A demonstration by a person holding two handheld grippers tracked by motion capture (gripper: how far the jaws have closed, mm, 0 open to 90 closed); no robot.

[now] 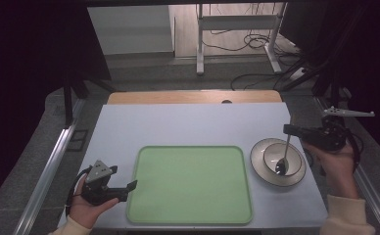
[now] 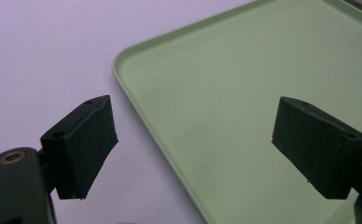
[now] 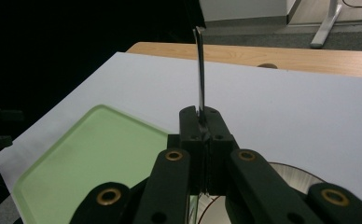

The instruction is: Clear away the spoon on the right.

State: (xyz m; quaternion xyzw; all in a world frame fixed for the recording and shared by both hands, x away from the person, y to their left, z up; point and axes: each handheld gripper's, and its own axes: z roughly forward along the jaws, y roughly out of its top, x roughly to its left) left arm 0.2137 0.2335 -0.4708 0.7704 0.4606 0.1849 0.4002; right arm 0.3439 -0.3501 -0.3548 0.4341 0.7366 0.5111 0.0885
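Note:
A metal spoon (image 1: 284, 154) hangs with its bowl down over a small bowl (image 1: 282, 157) that sits on a round plate (image 1: 258, 165) right of the tray. My right gripper (image 1: 289, 129) is shut on the spoon's handle near its top. In the right gripper view the handle (image 3: 200, 70) sticks up from between the closed jaws of the right gripper (image 3: 201, 126). My left gripper (image 1: 130, 186) rests open at the green tray's (image 1: 190, 182) left edge. In the left gripper view the open left gripper (image 2: 195, 144) has one pad over the table and one over the green tray (image 2: 244, 93), nothing between them.
A pale mat (image 1: 188, 125) covers the table, with a wooden strip (image 1: 193, 97) along its far edge. Desk legs and cables (image 1: 247, 41) stand on the floor beyond. Metal rails (image 1: 46, 171) run beside the table.

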